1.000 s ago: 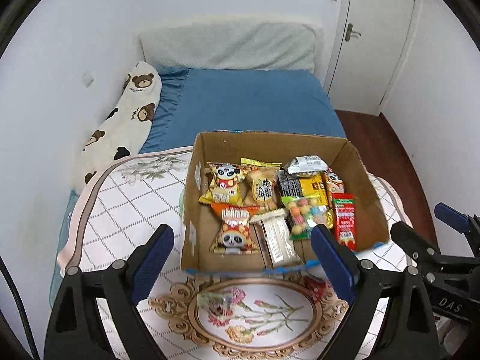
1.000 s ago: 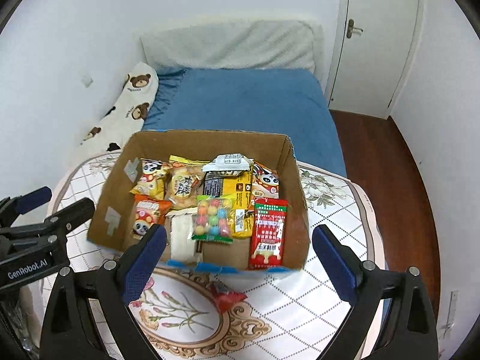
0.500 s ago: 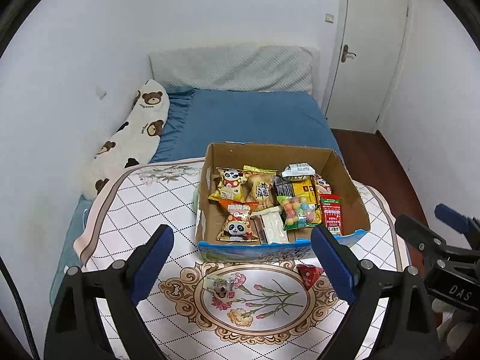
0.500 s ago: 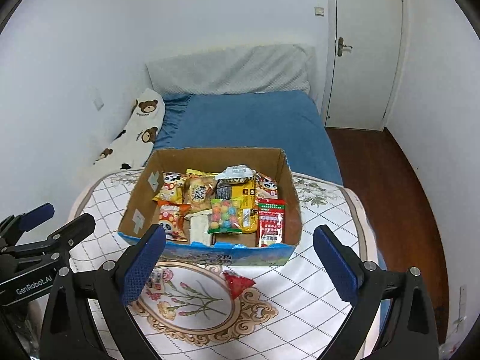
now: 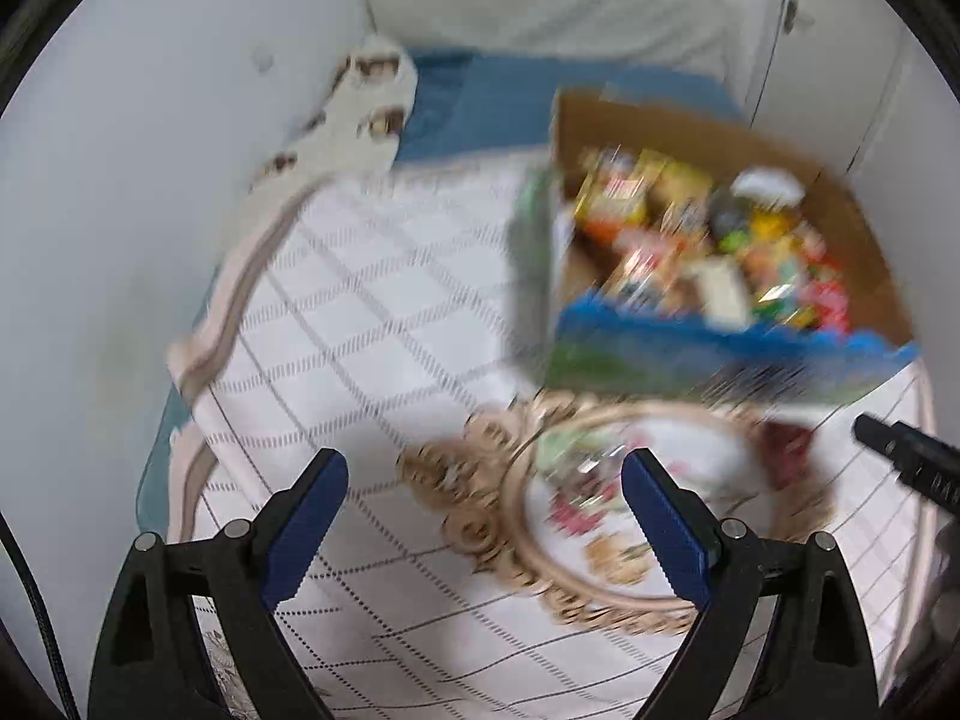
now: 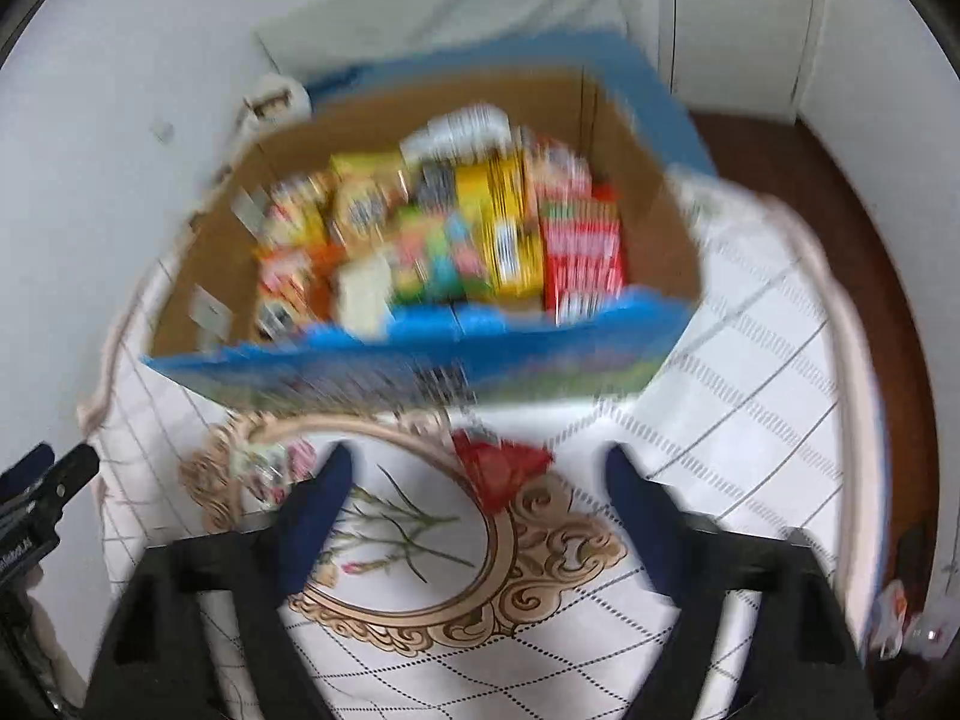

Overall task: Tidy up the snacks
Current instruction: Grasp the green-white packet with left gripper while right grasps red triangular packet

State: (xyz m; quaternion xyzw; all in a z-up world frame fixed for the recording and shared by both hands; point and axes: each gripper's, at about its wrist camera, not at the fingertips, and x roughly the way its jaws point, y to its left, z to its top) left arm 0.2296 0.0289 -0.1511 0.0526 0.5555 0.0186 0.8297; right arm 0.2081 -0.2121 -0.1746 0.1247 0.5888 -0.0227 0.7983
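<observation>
Cardboard box (image 6: 654,228) on far side of bench (image 6: 750,360), packed with snack packets (image 6: 516,228) (labels blurred). Red wrapped snack (image 6: 501,468) lies loose on bench just near of box. Right claw (image 6: 474,480) angled steeply down, jaws closing, nothing gripped. Left claw (image 5: 483,498) wide, empty.

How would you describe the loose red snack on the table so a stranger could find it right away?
Start at the cardboard box of snacks on the table. In front of its blue front wall, on the gold oval border of the tablecloth, lies a small red packet. It lies outside the box, and it is plain red, unlike the pale wrapper further left.
</observation>
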